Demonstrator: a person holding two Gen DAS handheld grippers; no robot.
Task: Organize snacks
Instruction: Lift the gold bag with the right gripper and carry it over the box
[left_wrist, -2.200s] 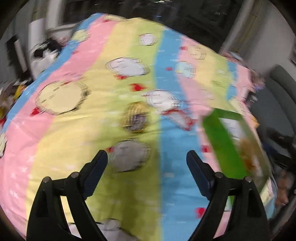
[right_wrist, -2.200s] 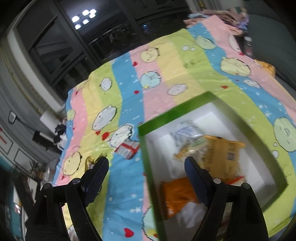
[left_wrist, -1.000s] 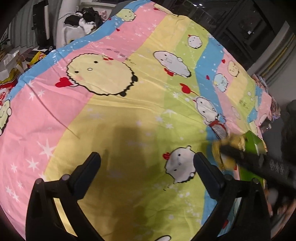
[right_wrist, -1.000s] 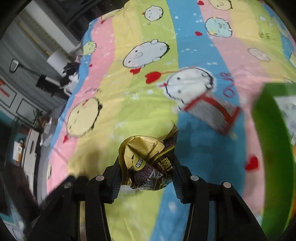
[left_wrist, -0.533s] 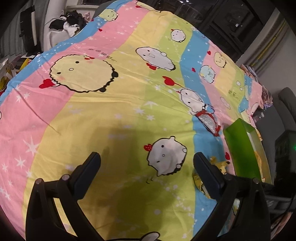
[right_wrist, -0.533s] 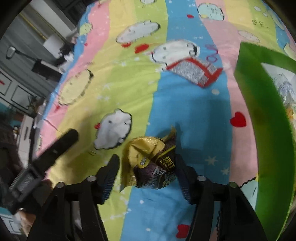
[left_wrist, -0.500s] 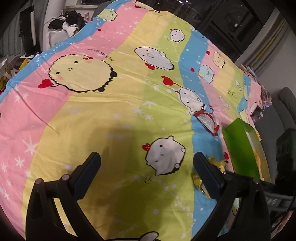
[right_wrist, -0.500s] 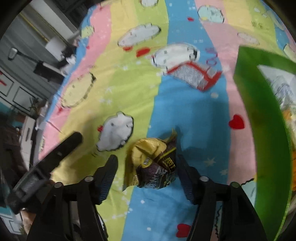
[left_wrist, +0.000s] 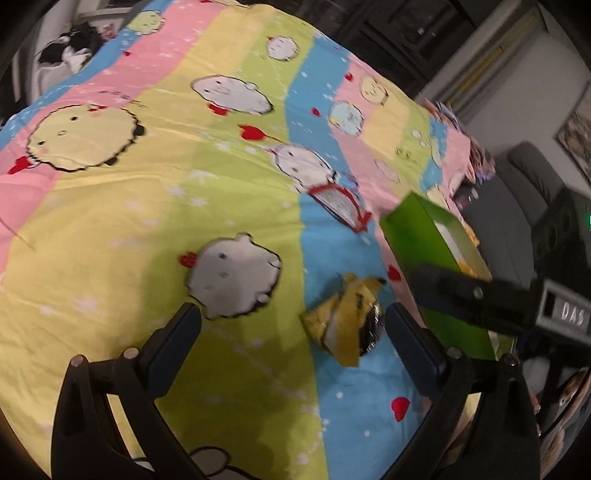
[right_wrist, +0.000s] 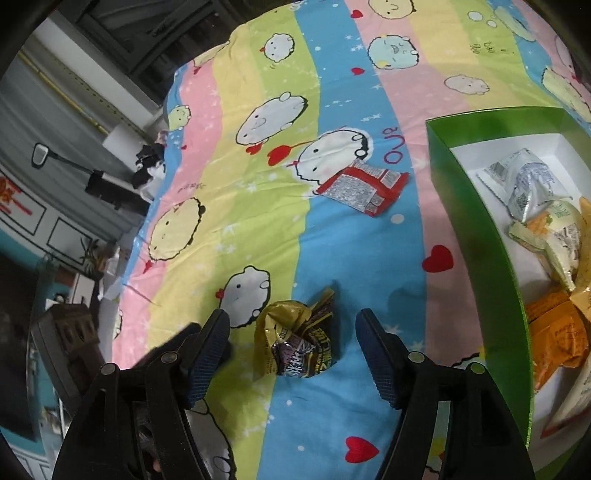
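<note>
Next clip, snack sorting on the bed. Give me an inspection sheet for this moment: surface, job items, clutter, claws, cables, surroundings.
Surface: striped cartoon bedsheet, lightly creased.
Job's things: gold packet lies on the sheet, touching neither pad; red packet lies flat farther up the sheet; green box at the right holds several packets.
Clutter: nothing seen on the sheet beyond the snacks.
Claws: right claw is opening, the gold packet between its pads but free; left claw is open and empty, the gold packet near its right pad.
Cables: nothing seen.
Surroundings: dark windows, grey wall, black-and-white heap beyond the bed's far edge.
</note>
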